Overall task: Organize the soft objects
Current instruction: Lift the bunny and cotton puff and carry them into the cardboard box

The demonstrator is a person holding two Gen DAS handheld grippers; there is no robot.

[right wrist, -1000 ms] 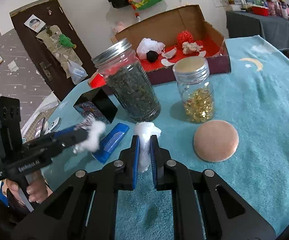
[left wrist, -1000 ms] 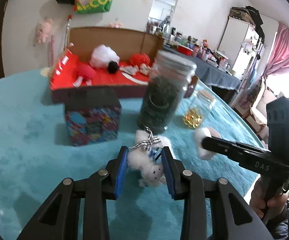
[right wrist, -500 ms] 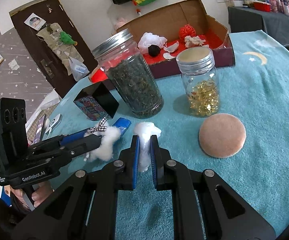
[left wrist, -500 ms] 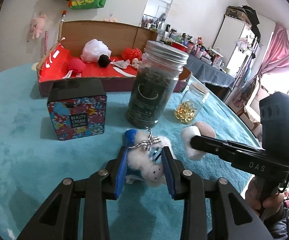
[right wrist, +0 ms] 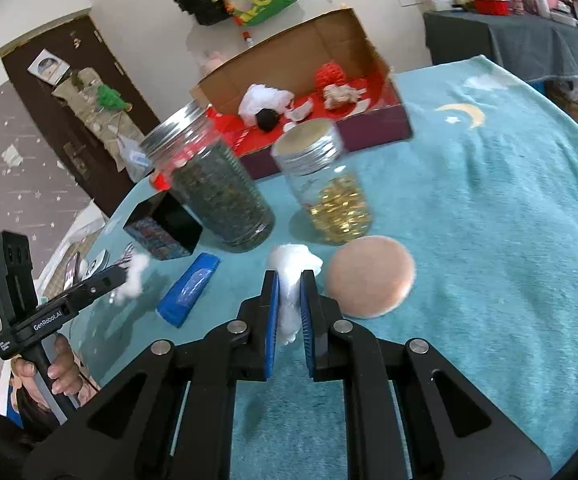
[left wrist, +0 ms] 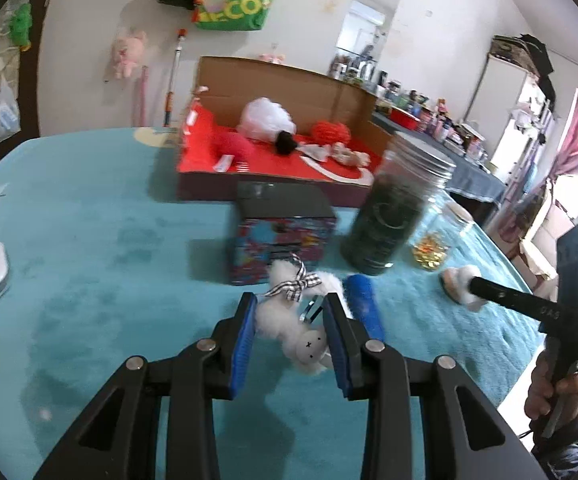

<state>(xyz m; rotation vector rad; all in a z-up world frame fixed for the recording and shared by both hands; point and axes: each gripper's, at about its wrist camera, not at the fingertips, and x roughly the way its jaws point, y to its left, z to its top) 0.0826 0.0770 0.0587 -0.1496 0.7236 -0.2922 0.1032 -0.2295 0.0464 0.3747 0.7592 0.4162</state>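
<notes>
Heads up, your left wrist view is smeared with motion blur, so the tall jar of dark stuff and the patterned tin box have no readable labels. The small jar with gold bits is mostly tucked behind the tall one there; it's much clearer from your right side. The right-side view also blurs your left gripper's catch into a white smudge.

Your left gripper has its blue pads pinching the white fluffy plush with the checked ribbon, lifted above the teal tablecloth, just in front of the tin. A blue bar lies on the cloth right beside it.

Your right gripper is squeezed nearly together on a white cotton puff, which sticks out past the tips. The round peach puff pad sits on the cloth just beside it. The open cardboard box with the red lining sits farther back, already holding a few soft things.
</notes>
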